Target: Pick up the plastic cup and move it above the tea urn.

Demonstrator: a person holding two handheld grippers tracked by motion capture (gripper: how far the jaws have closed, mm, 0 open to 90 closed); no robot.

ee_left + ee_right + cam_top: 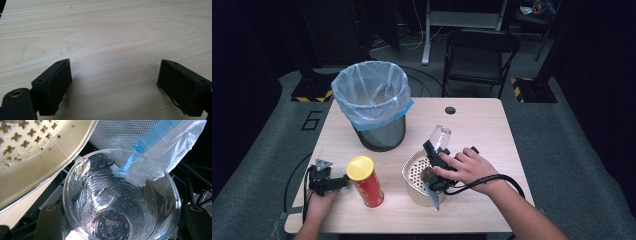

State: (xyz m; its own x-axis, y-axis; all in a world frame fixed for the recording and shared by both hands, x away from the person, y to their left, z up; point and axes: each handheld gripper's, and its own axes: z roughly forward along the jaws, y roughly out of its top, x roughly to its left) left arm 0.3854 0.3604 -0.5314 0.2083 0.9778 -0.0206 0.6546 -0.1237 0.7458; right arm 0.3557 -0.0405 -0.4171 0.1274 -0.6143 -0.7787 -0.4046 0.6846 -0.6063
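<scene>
A clear plastic cup (440, 136) sits tilted above the far rim of a cream perforated strainer bowl (416, 175), and my right gripper (436, 148) is shut on it. In the right gripper view I look into the cup's mouth (120, 200). A few crumbs and droplets cling inside it, with my right gripper (123, 220) clamped on its sides. The strainer bowl (37, 152) fills the upper left there. My left gripper (339, 182) rests at the table's front left, just left of a red chip can (366, 182) with a yellow lid. Its jaws stand open over bare wood (112, 85).
A black mesh bin (373, 102) lined with a clear blue-edged bag stands at the table's back left, seen close behind the cup as bin mesh (125, 132). A folding chair (479, 57) stands beyond the wooden table (477, 125). A cable trails from my right hand.
</scene>
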